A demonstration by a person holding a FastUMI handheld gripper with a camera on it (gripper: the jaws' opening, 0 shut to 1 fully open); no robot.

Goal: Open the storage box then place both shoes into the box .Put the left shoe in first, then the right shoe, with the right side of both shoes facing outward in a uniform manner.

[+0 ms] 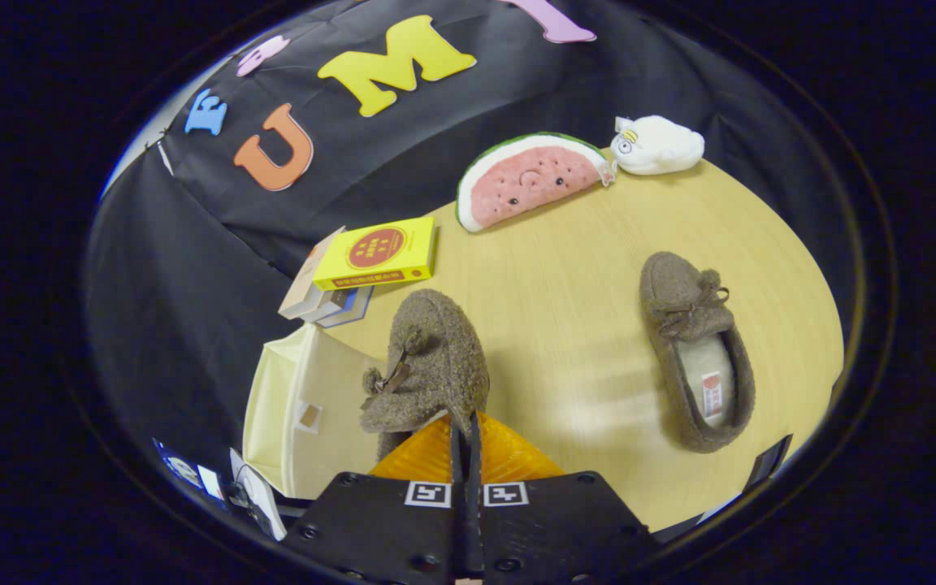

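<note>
Held shoe [427, 357]: a fuzzy brown moccasin, pinched at its rim by the clenched gripper [465, 426], toe pointing away, hanging just ahead of the fingers.
Storage box [289, 414]: cream fabric, beside and below the held shoe.
Doing it well: keep the pinch firm, lower the shoe into the box right side outward.
Other shoe [695, 349]: on the table [582, 268], well apart.

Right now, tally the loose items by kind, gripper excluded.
Fuzzy brown shoes: 2, one pinched in the shut gripper, one on the table
Plush toys: 2, watermelon slice, white plush
Yellow box: 1
Cream fabric storage box: 1
Total: 6
</note>
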